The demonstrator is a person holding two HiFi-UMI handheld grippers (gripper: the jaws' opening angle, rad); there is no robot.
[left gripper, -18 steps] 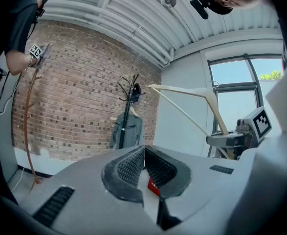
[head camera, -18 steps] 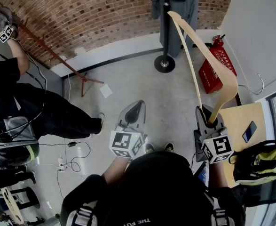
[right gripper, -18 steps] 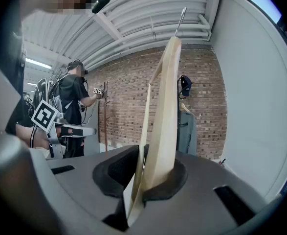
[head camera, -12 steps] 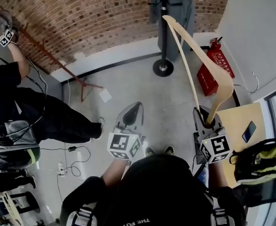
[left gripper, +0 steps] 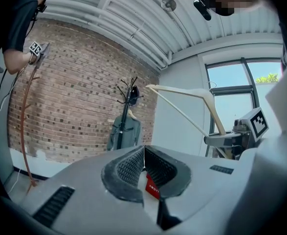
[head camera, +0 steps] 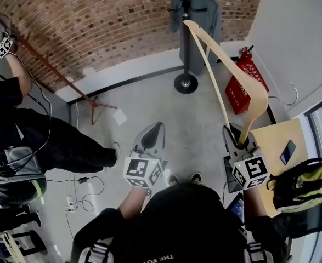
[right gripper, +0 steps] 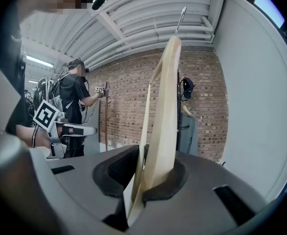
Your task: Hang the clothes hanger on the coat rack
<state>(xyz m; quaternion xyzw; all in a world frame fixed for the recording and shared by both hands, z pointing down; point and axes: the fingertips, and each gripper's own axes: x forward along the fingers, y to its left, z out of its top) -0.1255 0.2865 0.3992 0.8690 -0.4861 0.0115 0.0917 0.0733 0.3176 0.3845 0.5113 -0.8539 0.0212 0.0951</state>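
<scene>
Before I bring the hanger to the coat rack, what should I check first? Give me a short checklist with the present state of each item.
1. Right gripper shut on the wooden hanger: ok.
2. Left gripper empty, jaws together: ok.
3. Hanger's metal hook free of snags: ok.
4. Coat rack within reach: not ok, it seems to stand well across the floor.
5. Free peg on the rack: cannot tell; a grey coat hangs there.
</scene>
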